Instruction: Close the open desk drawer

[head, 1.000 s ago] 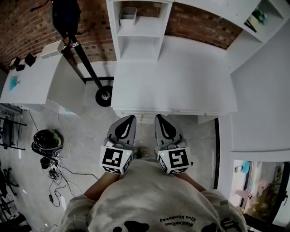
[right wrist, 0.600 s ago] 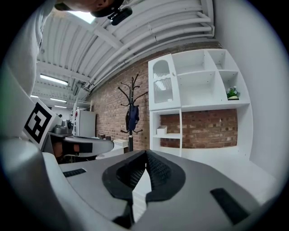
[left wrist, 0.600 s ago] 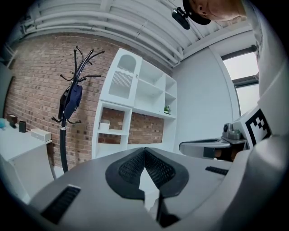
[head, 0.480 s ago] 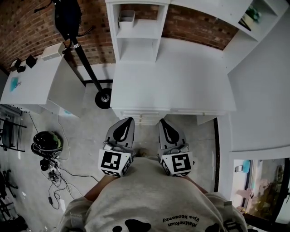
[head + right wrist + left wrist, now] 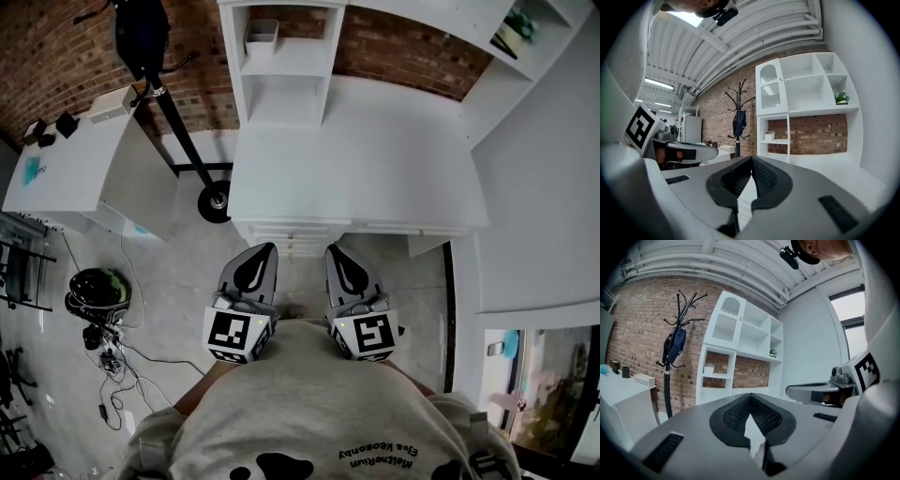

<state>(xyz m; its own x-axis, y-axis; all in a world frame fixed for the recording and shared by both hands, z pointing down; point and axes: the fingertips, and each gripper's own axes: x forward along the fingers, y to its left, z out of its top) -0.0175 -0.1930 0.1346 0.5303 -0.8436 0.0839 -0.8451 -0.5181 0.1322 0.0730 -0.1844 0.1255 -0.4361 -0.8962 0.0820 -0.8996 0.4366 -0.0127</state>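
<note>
Just ahead of the closed, empty left claw (image 5: 263, 251) and right claw (image 5: 336, 253) lies the desk drawer (image 5: 292, 245).

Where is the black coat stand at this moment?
In the head view the coat stand is at the upper left, on the floor between the white desk and the side table.

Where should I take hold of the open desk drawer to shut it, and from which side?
The drawer front, from the person's side of the desk. It juts slightly past the desk's edge, facing the shut left claw and right claw. No handle shows, so a flat push probably beats a pinch.
</note>
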